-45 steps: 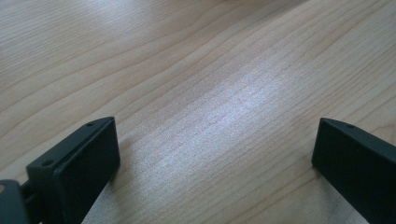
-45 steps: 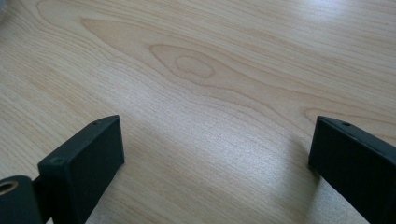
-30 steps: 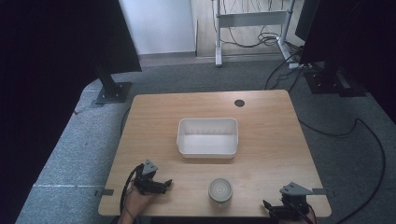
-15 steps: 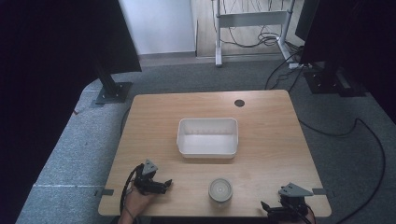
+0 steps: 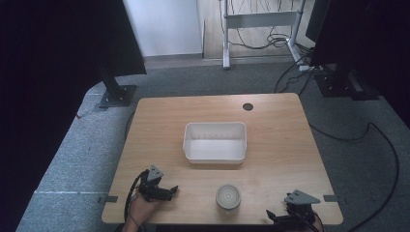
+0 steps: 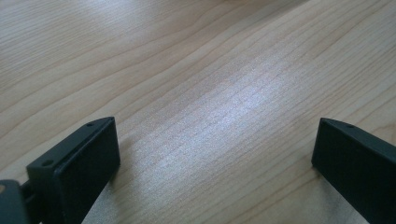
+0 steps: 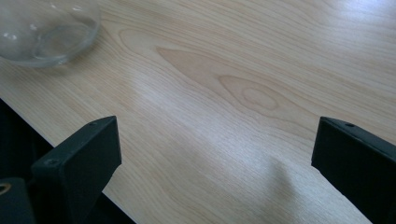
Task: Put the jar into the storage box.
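Glass bowl (image 7: 44,30) cropped, right gripper (image 5: 276,216) half-hidden

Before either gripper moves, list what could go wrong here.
1. The glass jar stands close to the table's near edge; a sideways nudge from the right gripper could tip it off.
2. Clear glass is probably slippery and breakable; the open jaws might pinch it off-centre.
3. The white bin lies farther back, so carrying the jar there risks clipping its rim.

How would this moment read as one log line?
left gripper: open, empty | right gripper: open, empty | glass jar: untouched, between them | white bin: empty
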A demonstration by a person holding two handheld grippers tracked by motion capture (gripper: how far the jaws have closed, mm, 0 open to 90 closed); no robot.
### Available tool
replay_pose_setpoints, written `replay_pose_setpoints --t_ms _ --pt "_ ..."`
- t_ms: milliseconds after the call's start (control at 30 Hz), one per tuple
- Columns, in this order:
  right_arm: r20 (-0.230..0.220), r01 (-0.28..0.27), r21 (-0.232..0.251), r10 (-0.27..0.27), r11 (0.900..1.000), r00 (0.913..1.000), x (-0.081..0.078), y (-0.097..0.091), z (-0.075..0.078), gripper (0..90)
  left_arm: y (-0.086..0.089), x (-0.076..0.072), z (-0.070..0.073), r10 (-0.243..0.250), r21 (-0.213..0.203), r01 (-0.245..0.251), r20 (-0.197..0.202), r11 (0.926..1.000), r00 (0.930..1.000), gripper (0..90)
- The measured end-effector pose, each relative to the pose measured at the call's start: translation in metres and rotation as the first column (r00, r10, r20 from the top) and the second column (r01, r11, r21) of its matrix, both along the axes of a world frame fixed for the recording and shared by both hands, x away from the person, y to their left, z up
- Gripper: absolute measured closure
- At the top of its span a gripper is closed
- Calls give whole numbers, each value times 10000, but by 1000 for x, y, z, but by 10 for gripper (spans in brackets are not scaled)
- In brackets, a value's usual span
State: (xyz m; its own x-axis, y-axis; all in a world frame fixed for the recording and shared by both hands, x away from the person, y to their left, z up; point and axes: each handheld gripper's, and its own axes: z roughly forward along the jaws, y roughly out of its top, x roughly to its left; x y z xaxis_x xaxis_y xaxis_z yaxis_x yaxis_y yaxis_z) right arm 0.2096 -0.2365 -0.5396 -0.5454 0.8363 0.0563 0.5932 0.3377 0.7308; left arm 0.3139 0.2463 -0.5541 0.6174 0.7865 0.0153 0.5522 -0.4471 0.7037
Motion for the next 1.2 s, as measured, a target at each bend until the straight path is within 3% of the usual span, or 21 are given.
replay_pose_setpoints --t_ms 767,1200 --pt "196 -681 262 676 9973 9975 -1 23 4 5 0 0 0 12 2 -12 4 10000 10000 5" --pt "339 -1292 314 1281 9911 9912 0 42 7 0 0 0 0 80 -11 -80 8 10000 10000 5"
